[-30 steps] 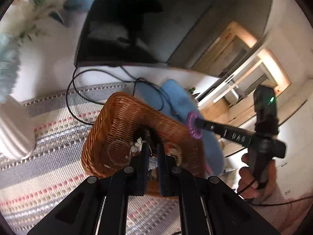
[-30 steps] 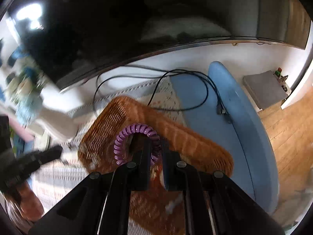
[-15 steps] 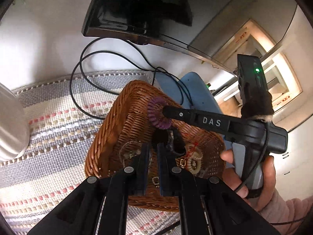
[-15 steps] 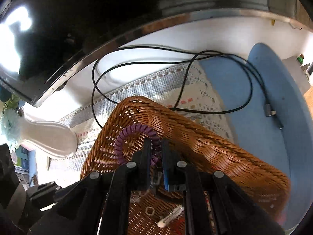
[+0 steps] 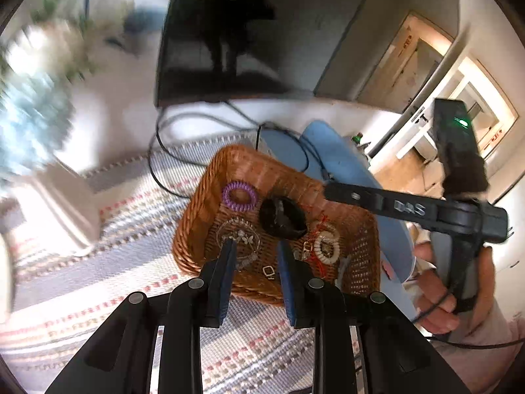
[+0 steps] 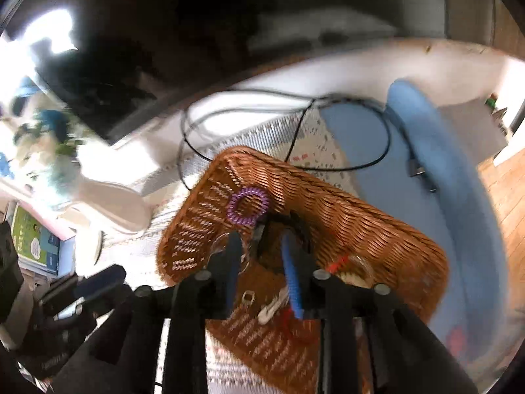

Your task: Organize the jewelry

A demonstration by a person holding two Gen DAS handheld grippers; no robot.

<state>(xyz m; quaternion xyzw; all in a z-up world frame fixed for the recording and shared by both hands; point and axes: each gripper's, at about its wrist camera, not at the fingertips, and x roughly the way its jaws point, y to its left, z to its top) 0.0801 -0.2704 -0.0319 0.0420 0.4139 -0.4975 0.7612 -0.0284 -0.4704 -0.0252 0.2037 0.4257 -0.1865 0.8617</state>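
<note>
A brown wicker basket (image 5: 197, 203) stands on a striped mat. A purple spiral hair tie (image 5: 239, 196) lies inside it by the far left wall, free of both grippers. Beside it rests a black hair tie (image 5: 282, 218), and a thin wire bracelet (image 5: 238, 238) and a cream beaded bracelet (image 5: 326, 246) lie on the bottom. My left gripper (image 5: 256, 246) hovers over the basket's near side, jaws opening, nothing pinched. My right gripper (image 6: 261, 243) hangs over the basket (image 6: 328, 193), jaws opening, just below the purple tie (image 6: 248, 206); the black tie (image 6: 282, 229) shows behind its fingertips, untouched.
A dark screen (image 5: 223, 42) stands behind the basket with a black cable (image 5: 157, 151) looping from it. A blue cushion (image 5: 344, 170) lies to the right and a white vase (image 5: 65, 203) to the left. A person's hand (image 5: 439, 305) holds the right gripper (image 5: 328, 190).
Both grippers' jaws have opened. The purple tie has left the right gripper and lies in the basket. The black tie that was at the left fingertips now rests in the basket too.
</note>
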